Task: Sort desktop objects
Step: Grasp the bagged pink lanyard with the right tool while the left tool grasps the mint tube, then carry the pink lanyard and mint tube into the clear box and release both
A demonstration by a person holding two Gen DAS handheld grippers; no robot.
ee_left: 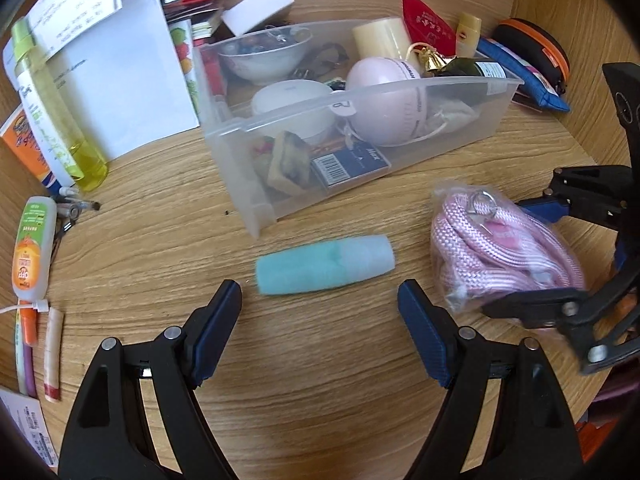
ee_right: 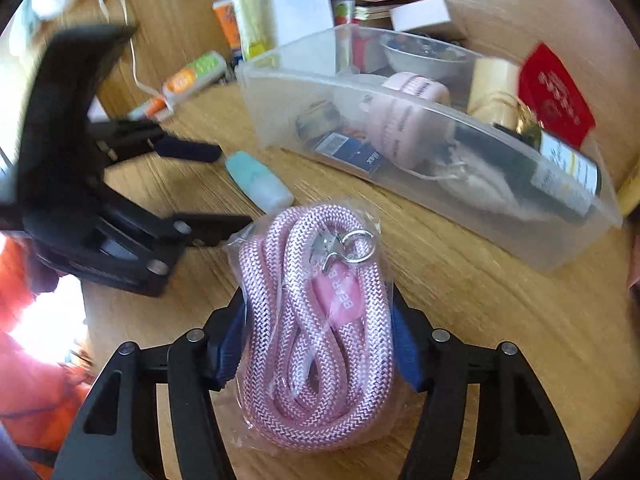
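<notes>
Clear bin (ee_left: 460,128) holding bowl (ee_left: 264,54), pink case (ee_left: 384,100), dark bottle (ee_right: 532,168)

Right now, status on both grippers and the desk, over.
Left gripper open, just short of the teal bottle lying on the desk. Right gripper shut on the bagged pink rope. Clear bin beyond, already crowded.

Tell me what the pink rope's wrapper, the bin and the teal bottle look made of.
Wrapper: thin clear plastic film, glossy and crinkled. Bin: translucent rigid plastic, contents showing through. Teal bottle: probably matte frosted plastic, with a paler cap.
</notes>
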